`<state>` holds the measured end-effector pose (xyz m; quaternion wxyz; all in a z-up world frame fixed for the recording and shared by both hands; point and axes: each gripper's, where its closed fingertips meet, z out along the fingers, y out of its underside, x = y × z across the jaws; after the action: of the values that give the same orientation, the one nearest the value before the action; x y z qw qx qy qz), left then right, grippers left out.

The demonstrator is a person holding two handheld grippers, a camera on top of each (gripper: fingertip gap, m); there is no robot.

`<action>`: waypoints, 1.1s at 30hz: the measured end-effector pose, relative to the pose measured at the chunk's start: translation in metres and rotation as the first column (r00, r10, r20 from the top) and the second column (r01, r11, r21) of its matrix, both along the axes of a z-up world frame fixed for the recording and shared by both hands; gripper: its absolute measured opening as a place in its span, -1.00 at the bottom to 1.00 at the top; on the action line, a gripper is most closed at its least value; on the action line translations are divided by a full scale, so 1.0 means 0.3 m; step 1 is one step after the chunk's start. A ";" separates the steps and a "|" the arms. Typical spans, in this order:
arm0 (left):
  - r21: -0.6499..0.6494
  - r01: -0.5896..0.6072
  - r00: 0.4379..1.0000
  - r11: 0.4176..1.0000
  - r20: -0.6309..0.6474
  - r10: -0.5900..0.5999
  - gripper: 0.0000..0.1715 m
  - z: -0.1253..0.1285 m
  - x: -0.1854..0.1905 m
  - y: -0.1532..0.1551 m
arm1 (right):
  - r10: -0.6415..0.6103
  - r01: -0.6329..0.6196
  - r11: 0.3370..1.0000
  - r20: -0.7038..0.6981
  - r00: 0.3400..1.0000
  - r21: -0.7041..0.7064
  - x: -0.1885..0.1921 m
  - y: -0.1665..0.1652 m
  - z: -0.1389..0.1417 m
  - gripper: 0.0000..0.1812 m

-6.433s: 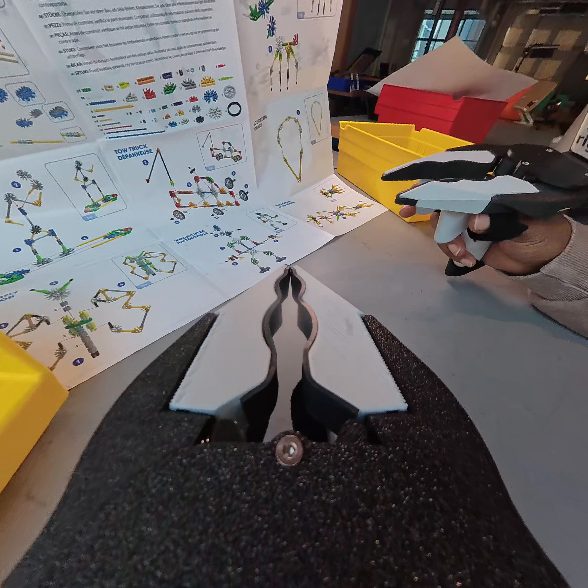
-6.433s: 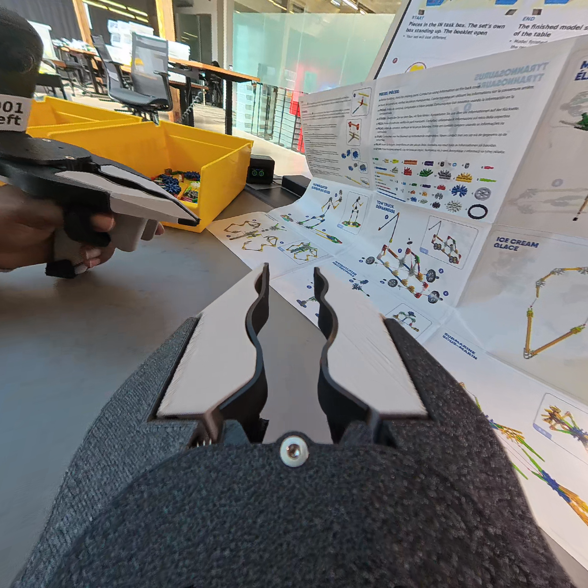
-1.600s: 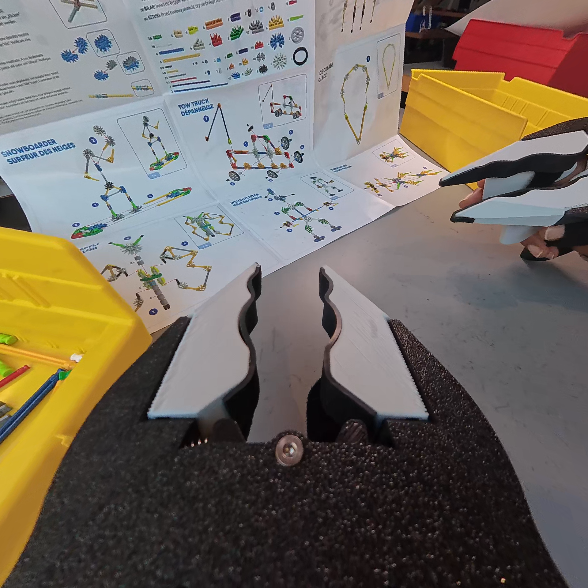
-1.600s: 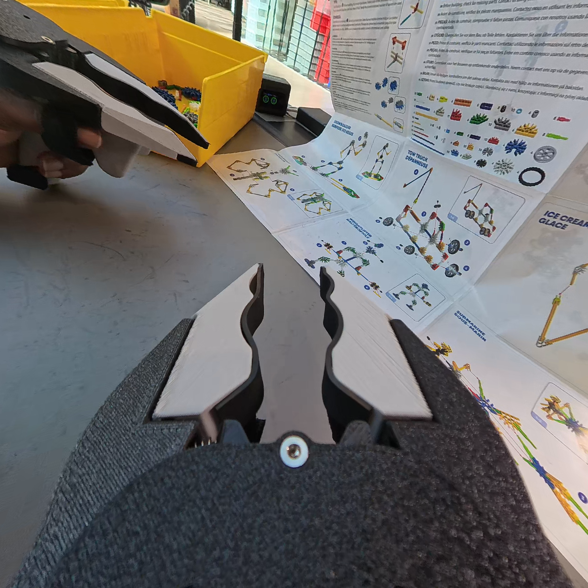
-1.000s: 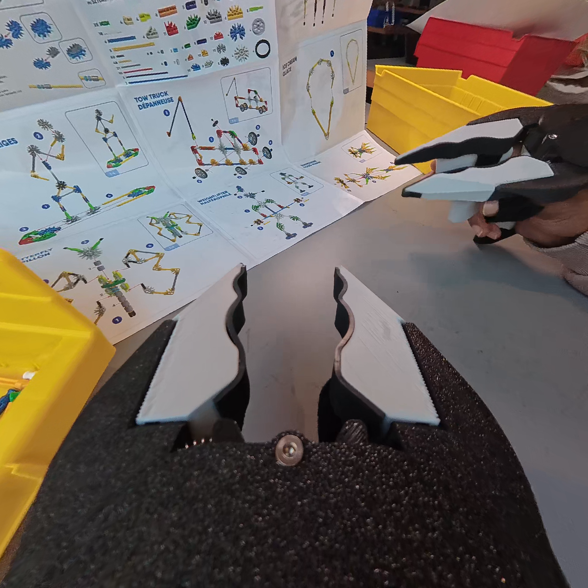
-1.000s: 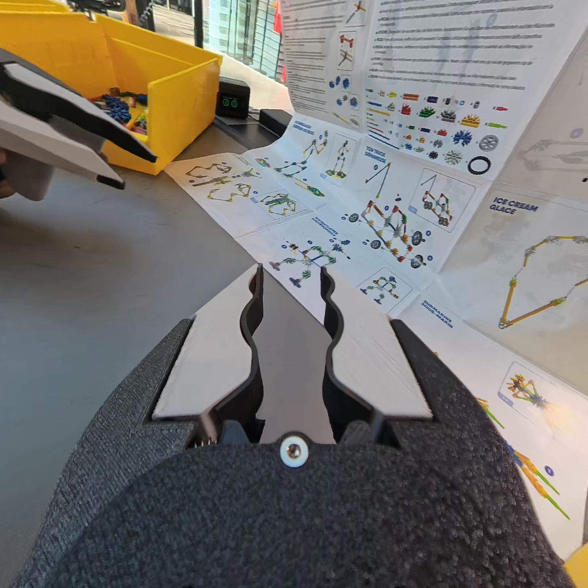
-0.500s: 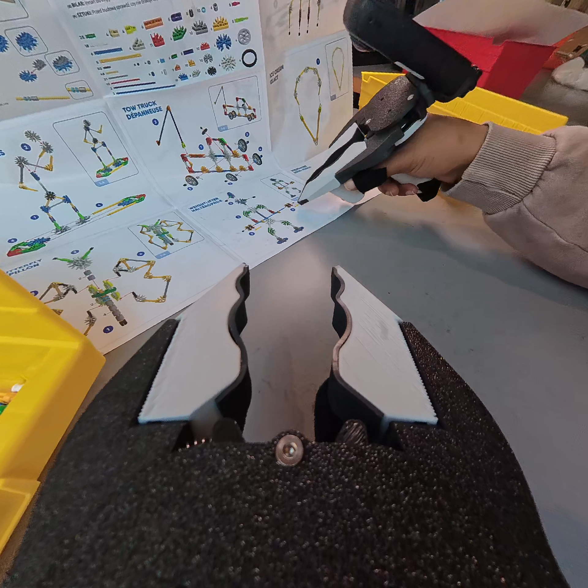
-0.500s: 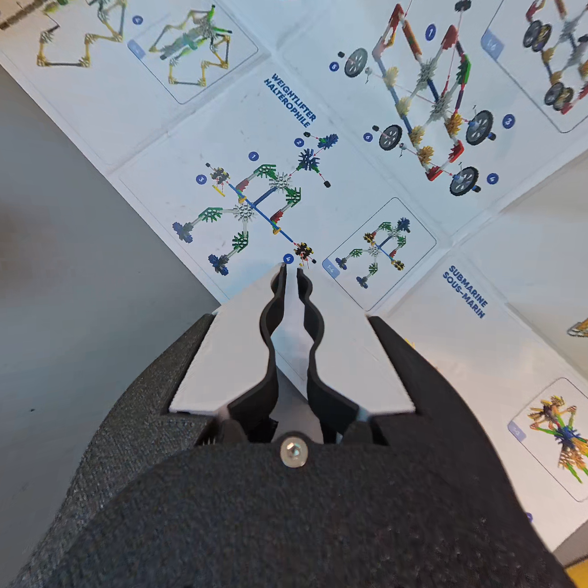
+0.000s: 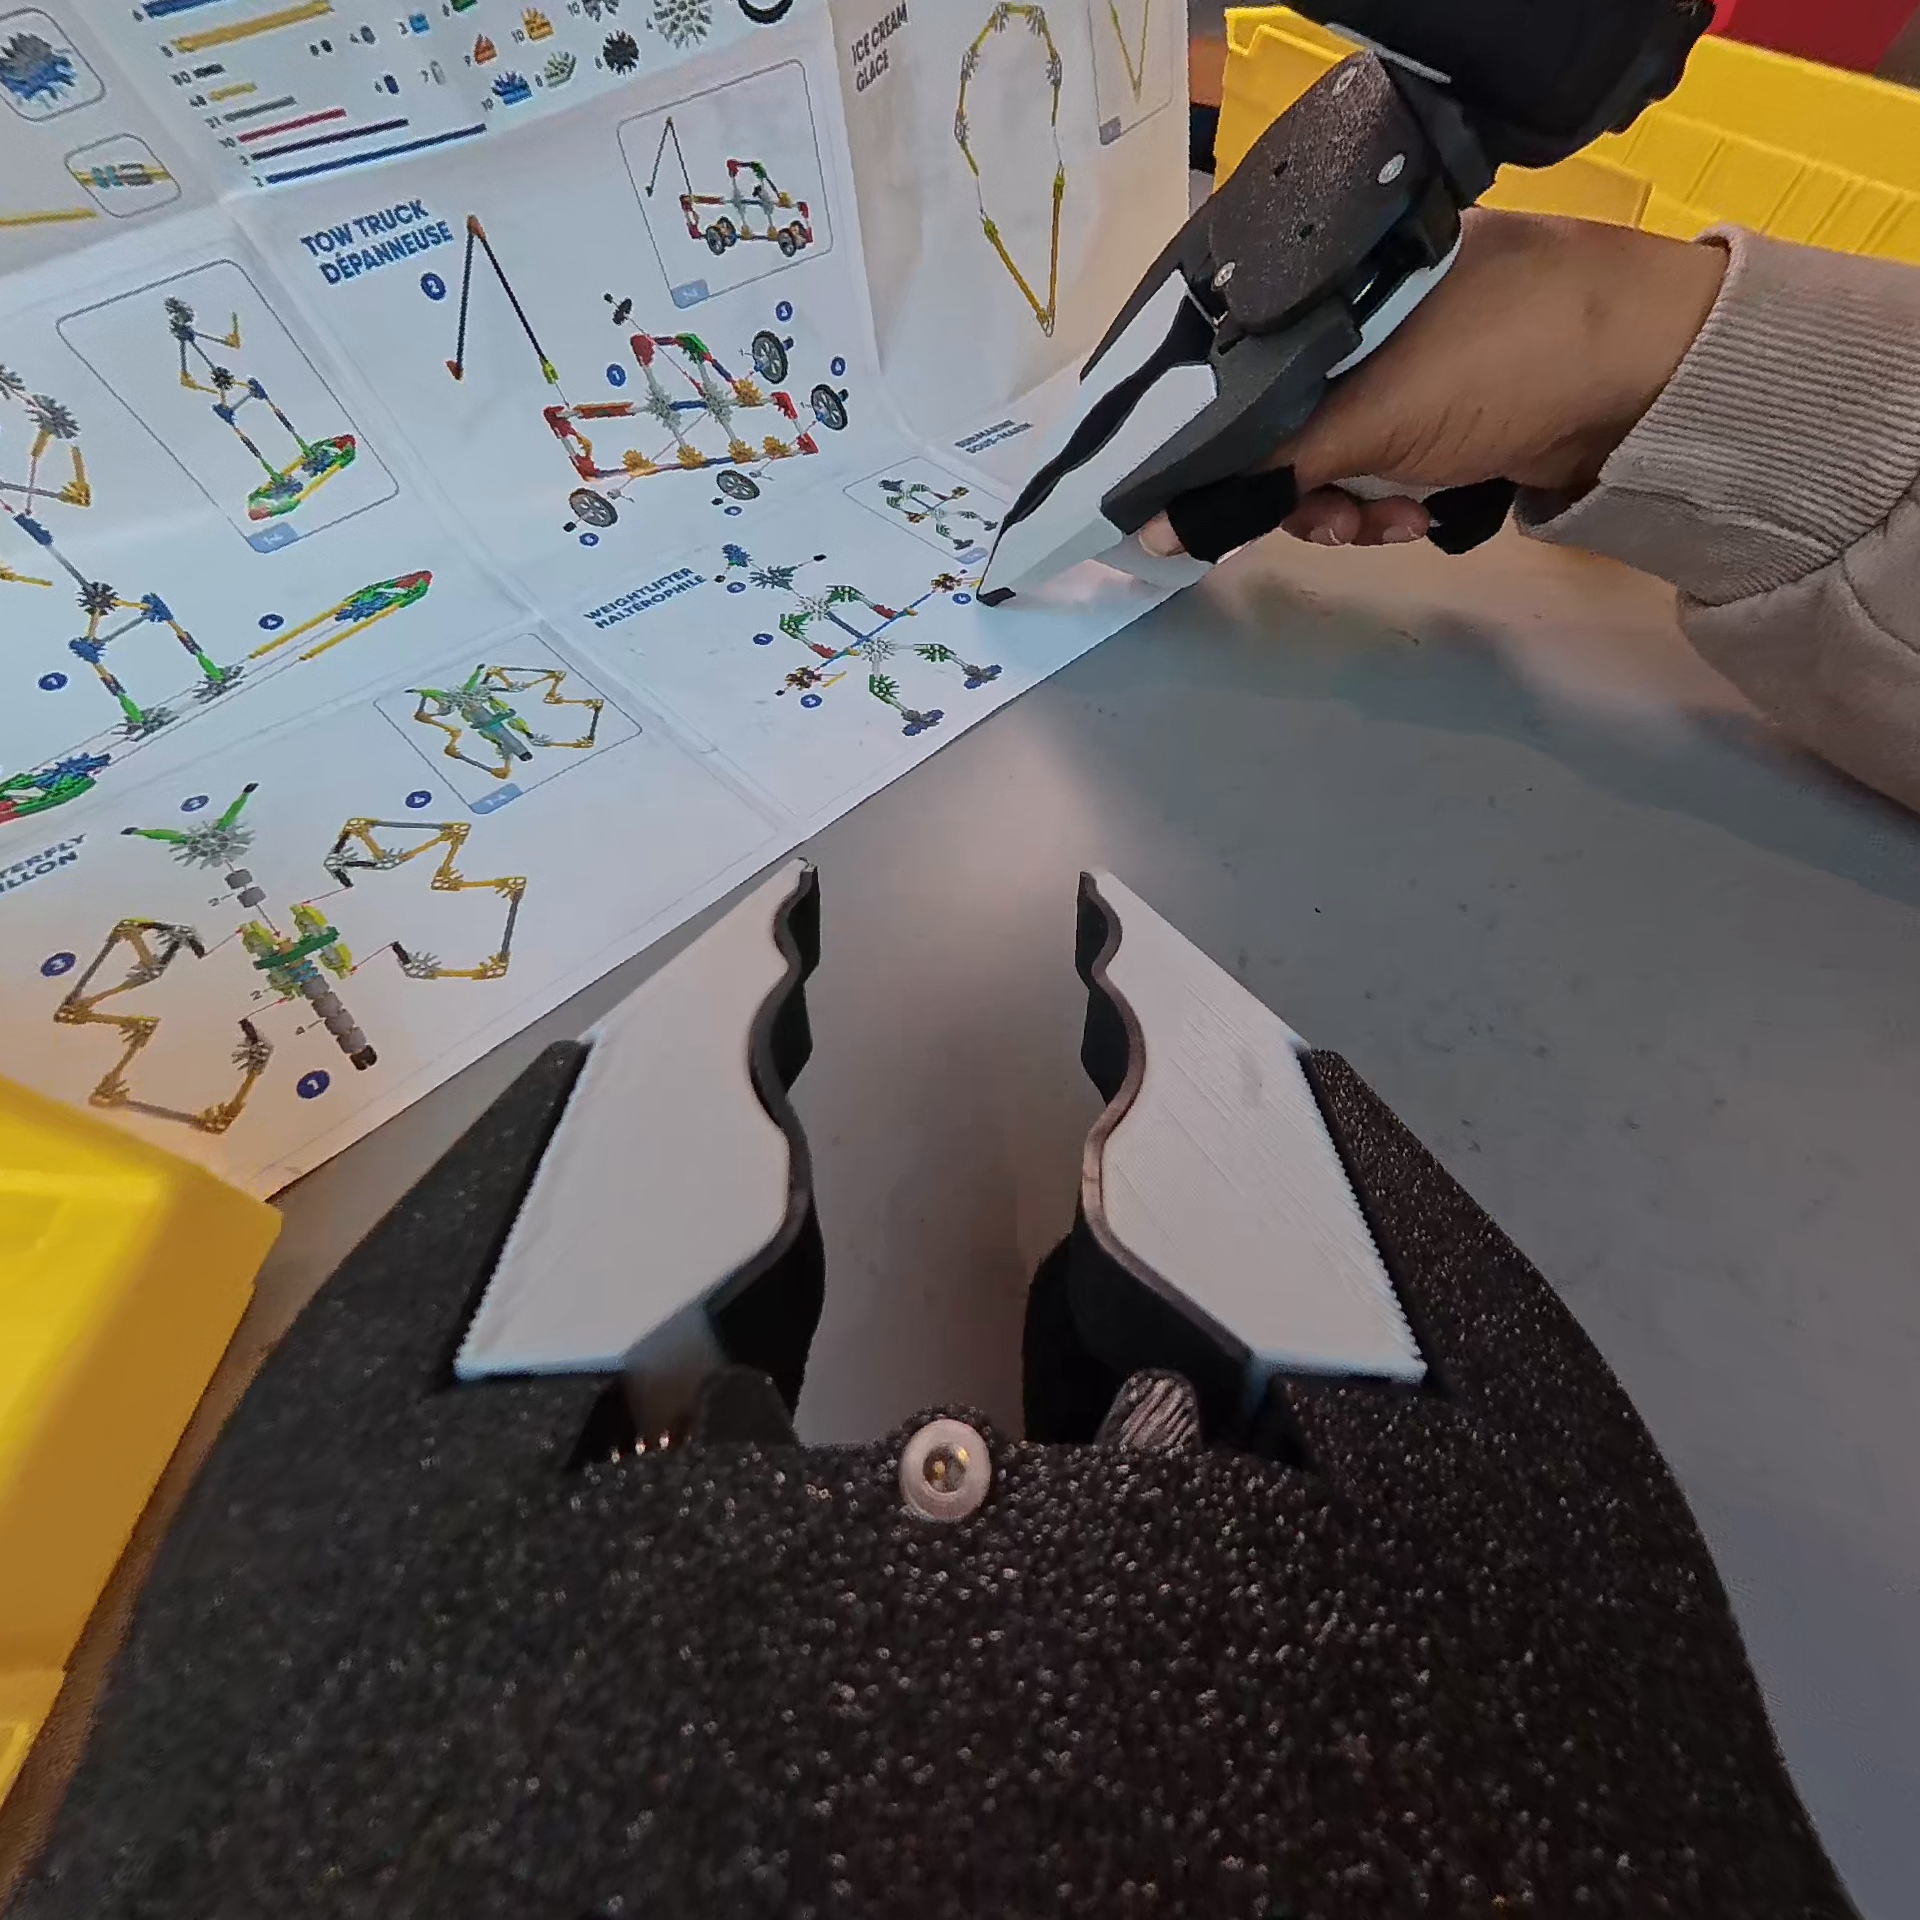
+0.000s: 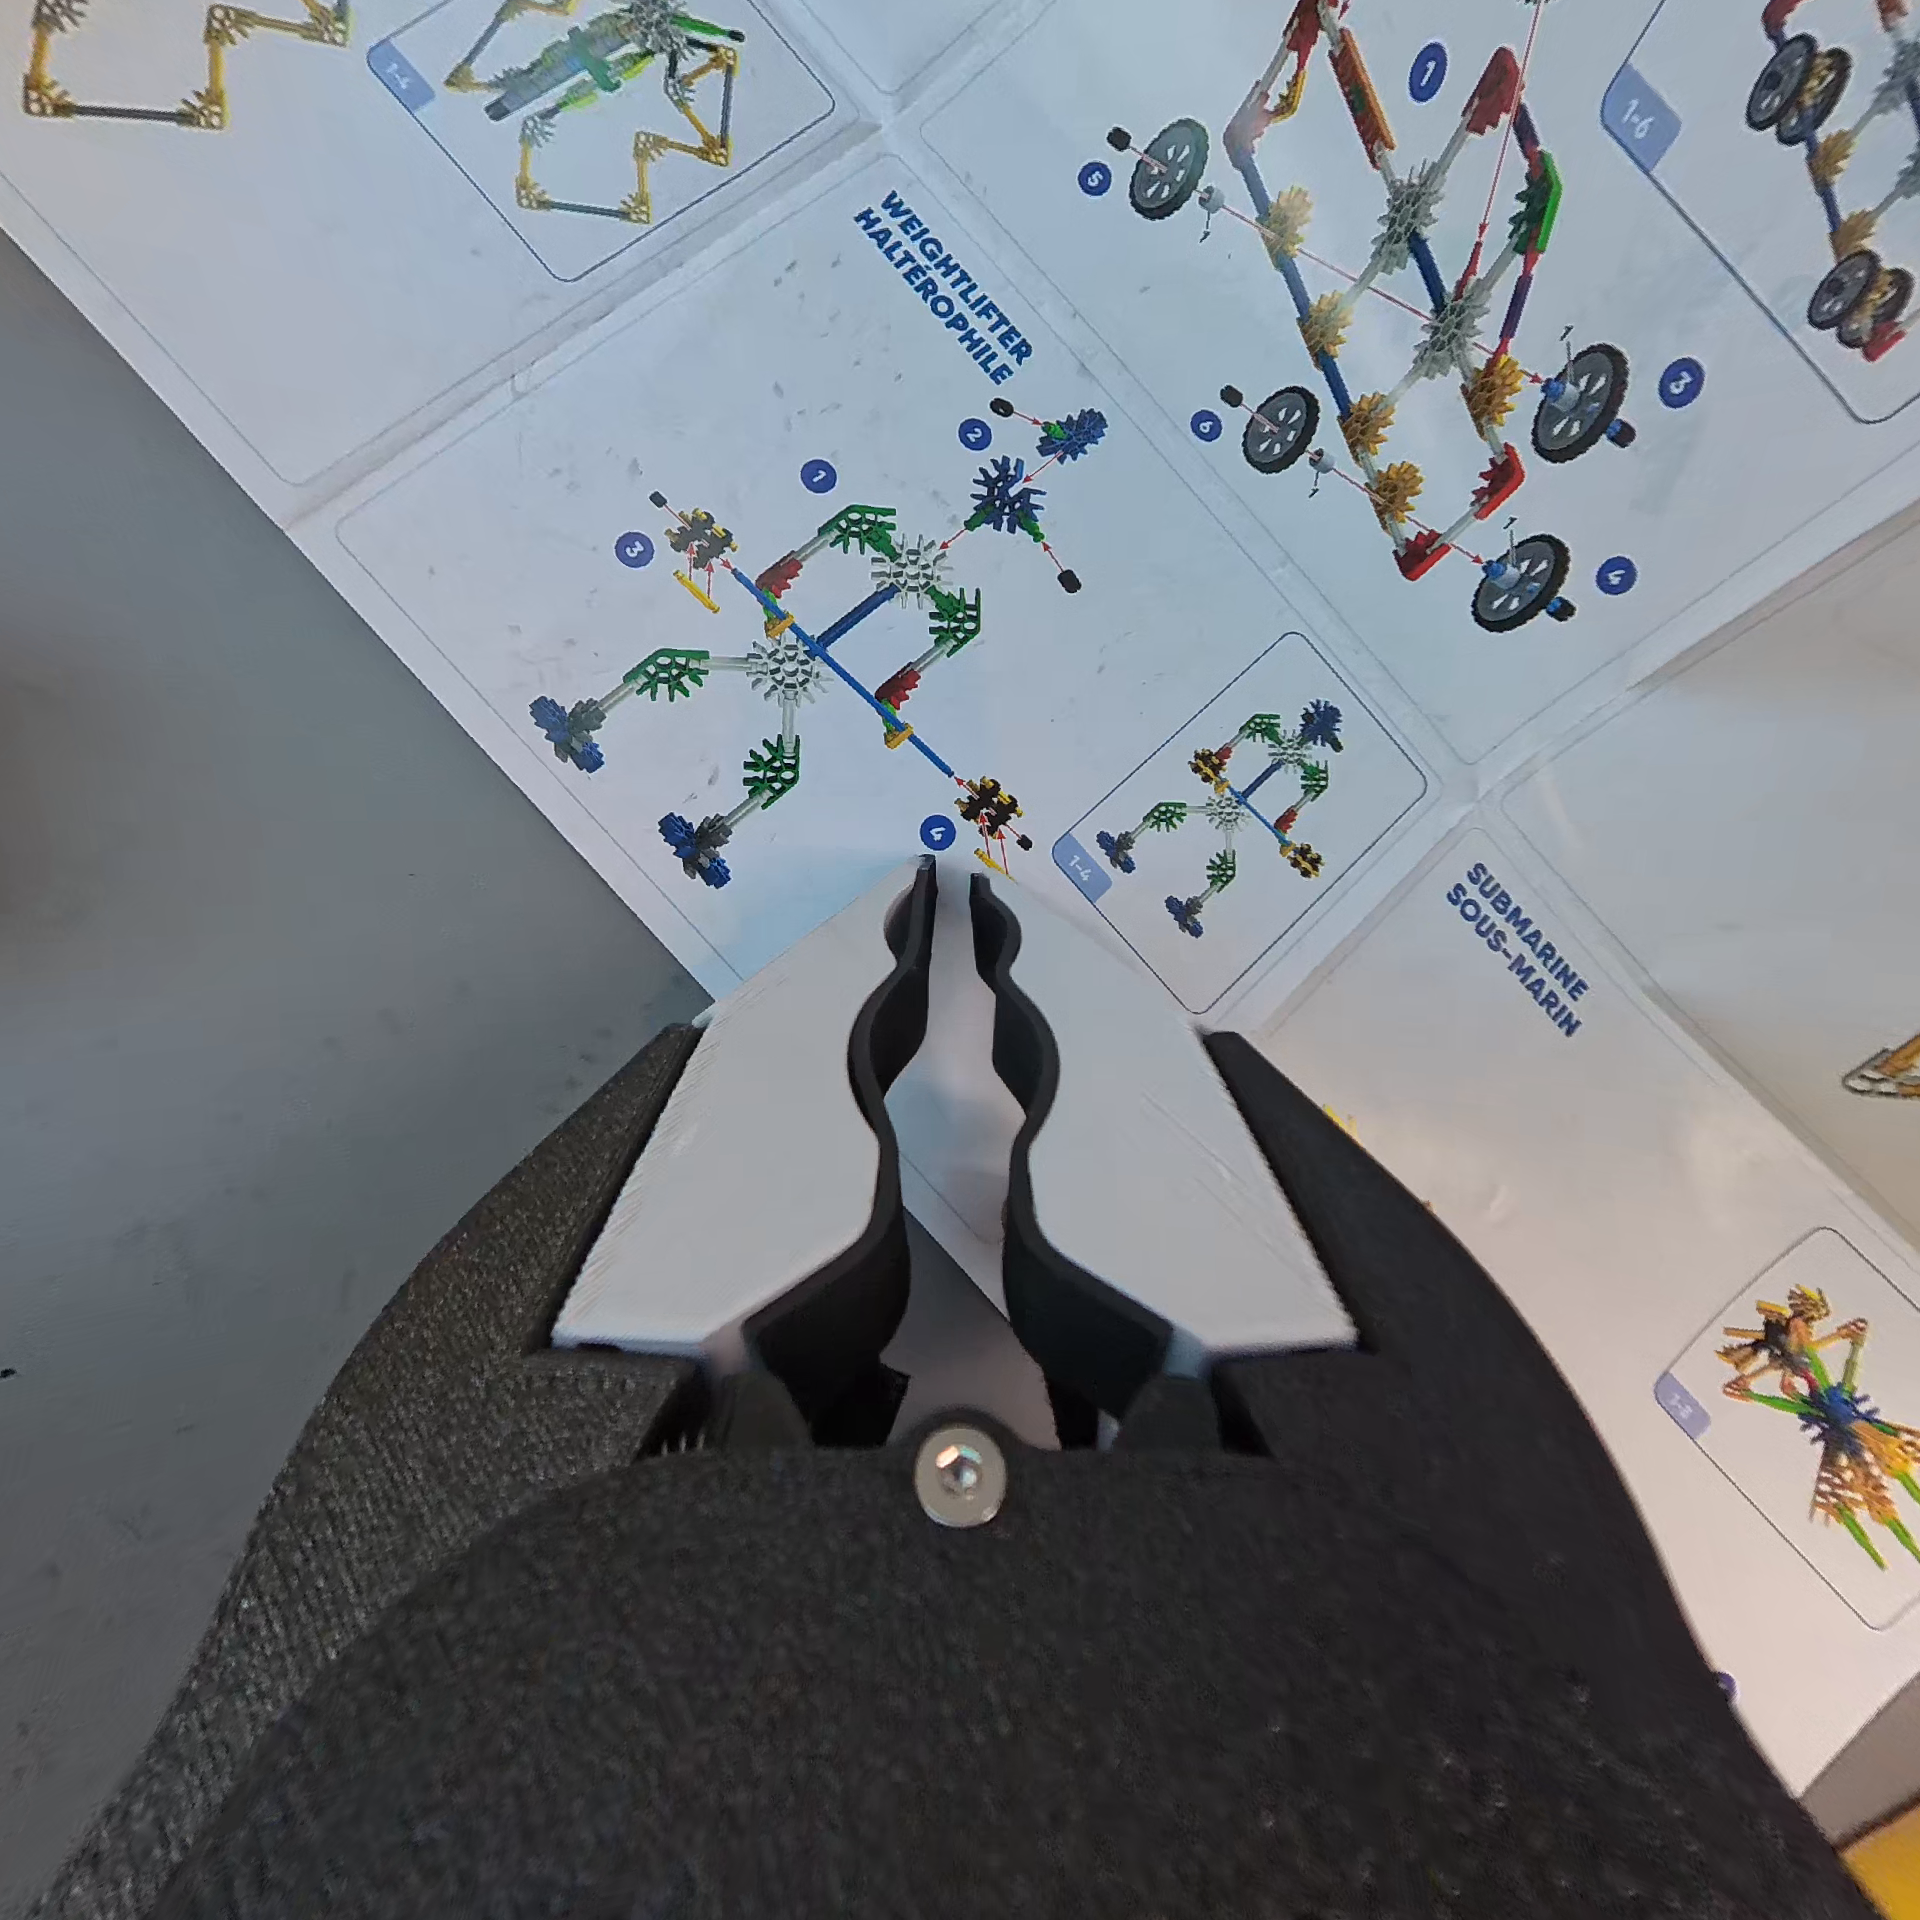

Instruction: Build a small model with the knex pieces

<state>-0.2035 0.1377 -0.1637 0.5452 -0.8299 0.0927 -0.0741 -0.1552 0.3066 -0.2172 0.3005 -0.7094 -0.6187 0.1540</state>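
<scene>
A large fold-out instruction sheet [image 9: 644, 582] for a rod-and-connector building set lies partly flat on a grey table [image 9: 1455, 987], its far part propped upright. The right gripper [image 10: 948, 878], held in a person's hand [image 9: 1496, 405] with a beige sleeve [image 9: 1797, 488], tilts steeply down with its tips touching or nearly touching the flat part of the sheet, just beside a small figure diagram [image 10: 821, 644] built of green, blue and white star connectors. Its fingers are drawn nearly together, with only a thin slit between the tips, and nothing is between them. The left gripper [image 9: 940, 883] hovers low over bare table, near the sheet's front edge but apart from it, its fingers spread wide and empty. A yellow bin [image 9: 94, 1309] sits at its left, only a corner showing; its contents are out of sight. Another yellow bin [image 9: 1745, 156] stands behind the right hand. No loose building pieces appear on the table and no assembled model is visible anywhere, so as far as these views show, nothing has been picked up or joined; the only contact is the right gripper's tips at the sheet.
</scene>
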 end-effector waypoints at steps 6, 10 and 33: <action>-0.082 0.014 0.999 0.997 -0.046 -0.018 -0.34 -0.010 0.002 0.157 | -0.016 0.017 0.999 -0.031 0.999 0.038 0.008 0.014 0.017 -0.64; -0.166 0.049 0.997 0.985 -0.057 -0.059 -0.19 -0.049 0.003 0.273 | 0.002 -0.001 1.000 -0.113 0.994 0.009 0.036 -0.012 0.081 -0.20; -0.277 -0.126 0.986 0.953 -0.144 0.088 0.28 -0.111 -0.054 0.409 | -0.003 -0.009 0.995 -0.122 0.993 -0.099 0.058 -0.048 0.054 0.15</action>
<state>-0.2197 0.2604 -0.1972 0.4161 -0.9065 0.0714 -0.0027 -0.1378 0.2923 -0.2009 0.3019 -0.7116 -0.5920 0.2279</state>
